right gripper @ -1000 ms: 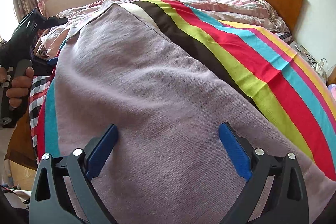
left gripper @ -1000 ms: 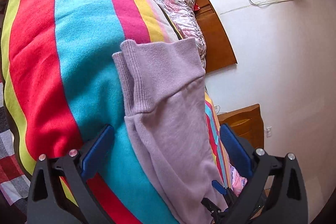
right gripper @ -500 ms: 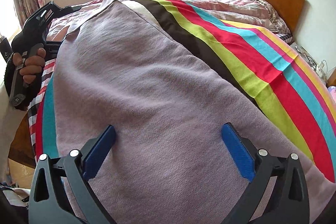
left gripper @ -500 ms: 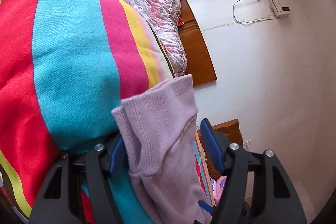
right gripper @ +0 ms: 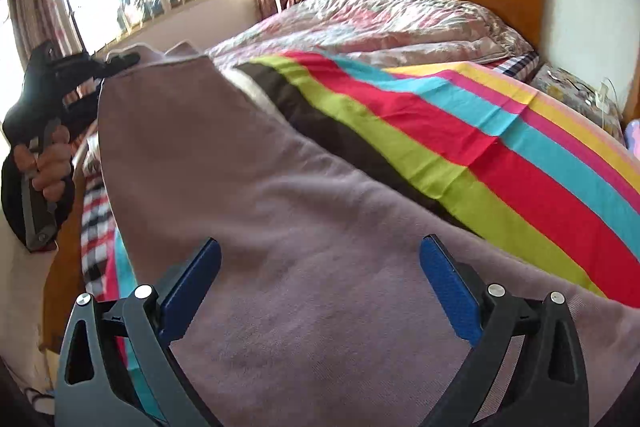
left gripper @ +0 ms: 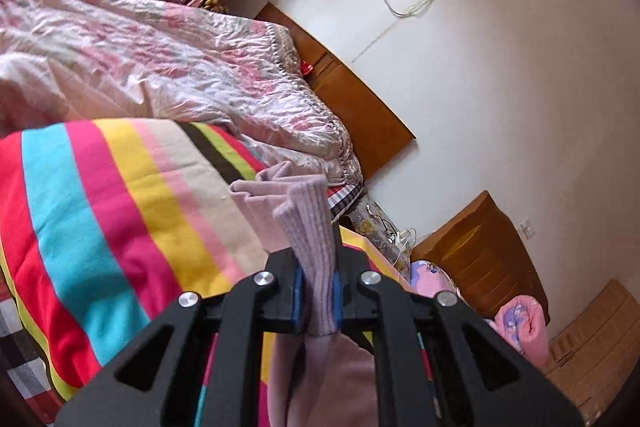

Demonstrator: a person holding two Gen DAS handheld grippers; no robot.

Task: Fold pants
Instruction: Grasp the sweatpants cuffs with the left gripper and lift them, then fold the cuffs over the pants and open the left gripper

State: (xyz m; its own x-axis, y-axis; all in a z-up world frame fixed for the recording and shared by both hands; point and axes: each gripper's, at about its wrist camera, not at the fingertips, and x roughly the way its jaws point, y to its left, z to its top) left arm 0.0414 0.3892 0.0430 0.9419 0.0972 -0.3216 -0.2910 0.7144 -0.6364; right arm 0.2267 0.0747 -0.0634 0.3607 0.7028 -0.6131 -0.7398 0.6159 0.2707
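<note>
Left claw: clenched on the ribbed cuff of the pants; my jaws have just been closing onto it.
Left hand: wrapped round the claw's handle, off the bed's left edge, cuff raised clear of the blanket.
Right claw: released, jaws wide, above the pants.
Pants: spread over the striped blanket along the bed's left edge.

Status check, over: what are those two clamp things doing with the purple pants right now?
Left hand-held gripper shut on ribbed pants cuff, lifted. Right hand-held gripper open over the pants on striped blanket. Nothing in the way.
</note>
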